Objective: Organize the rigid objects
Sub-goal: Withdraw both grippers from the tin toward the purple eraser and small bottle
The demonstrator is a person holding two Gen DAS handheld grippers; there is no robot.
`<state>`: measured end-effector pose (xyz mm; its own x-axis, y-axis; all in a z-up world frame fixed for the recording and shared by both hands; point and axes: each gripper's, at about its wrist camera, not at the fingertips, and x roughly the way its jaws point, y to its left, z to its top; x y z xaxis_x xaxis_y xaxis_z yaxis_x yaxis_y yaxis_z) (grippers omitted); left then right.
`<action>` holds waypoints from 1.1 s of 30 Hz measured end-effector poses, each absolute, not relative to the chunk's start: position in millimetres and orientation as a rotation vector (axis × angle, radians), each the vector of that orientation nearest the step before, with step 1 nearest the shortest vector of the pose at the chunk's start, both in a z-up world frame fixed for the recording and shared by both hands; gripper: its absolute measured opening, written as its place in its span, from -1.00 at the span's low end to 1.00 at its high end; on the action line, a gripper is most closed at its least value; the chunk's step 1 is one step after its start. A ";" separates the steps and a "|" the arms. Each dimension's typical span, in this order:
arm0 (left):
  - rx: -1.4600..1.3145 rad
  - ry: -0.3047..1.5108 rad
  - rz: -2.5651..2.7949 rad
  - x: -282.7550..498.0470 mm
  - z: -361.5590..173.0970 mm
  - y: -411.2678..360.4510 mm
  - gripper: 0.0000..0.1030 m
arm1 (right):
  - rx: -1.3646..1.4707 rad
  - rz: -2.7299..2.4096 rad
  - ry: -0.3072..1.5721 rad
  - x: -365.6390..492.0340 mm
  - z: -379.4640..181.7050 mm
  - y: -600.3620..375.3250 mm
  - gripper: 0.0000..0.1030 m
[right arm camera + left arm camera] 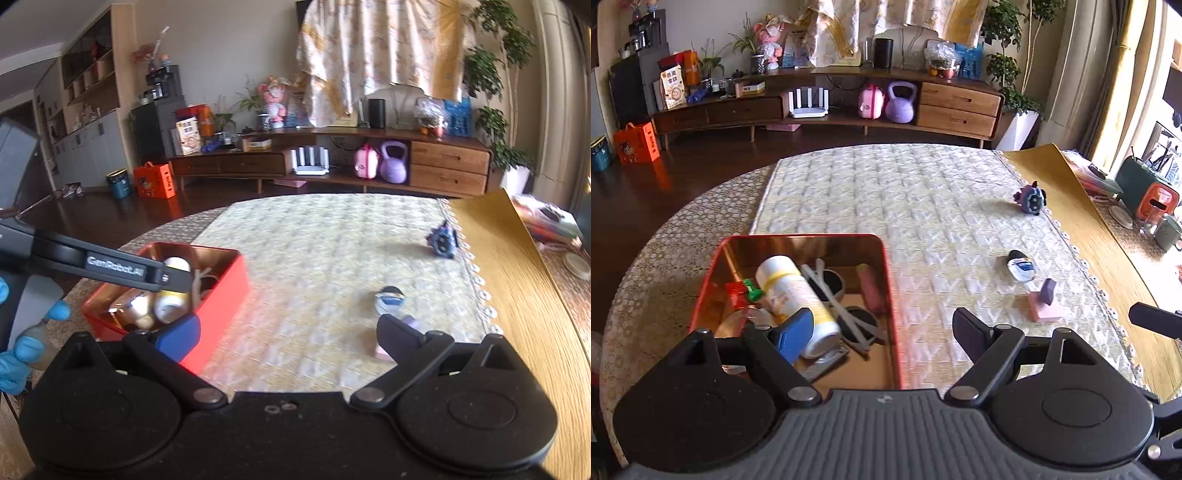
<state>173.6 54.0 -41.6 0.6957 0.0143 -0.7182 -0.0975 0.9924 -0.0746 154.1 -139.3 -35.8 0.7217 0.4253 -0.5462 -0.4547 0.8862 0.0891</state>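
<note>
Red tin (892, 314) seen at left of quilted mat, already filled: white bottle (792, 291), sunglasses (849, 317), pink item (870, 288).

Three loose items left on mat, right of tin: pink block with purple piece (1044, 304) nearest, small dark bottle (1019, 266) just beyond it, purple toy (1030, 197) far back.

Left gripper (882, 328) held spread wide over tin's right wall, nothing gripped.

Right gripper (290, 332) also spread, empty.

Pink block (382, 350) seen touching edge of right gripper's right finger (400, 341) in right wrist view, so judged nearer to right hand; slight rightward shift likely needed.

Purple piece standing upright on block.
</note>
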 end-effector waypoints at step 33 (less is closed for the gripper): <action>-0.107 0.987 -0.082 326.2 -97.2 -71.7 0.60 | -0.152 0.502 0.600 227.8 -88.1 -189.9 0.95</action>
<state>326.2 -71.7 -97.2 0.5485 -0.1171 -0.8279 0.0203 0.9917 -0.1268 227.8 -189.9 -88.1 0.7096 0.4075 -0.5748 -0.4941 0.8694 0.0064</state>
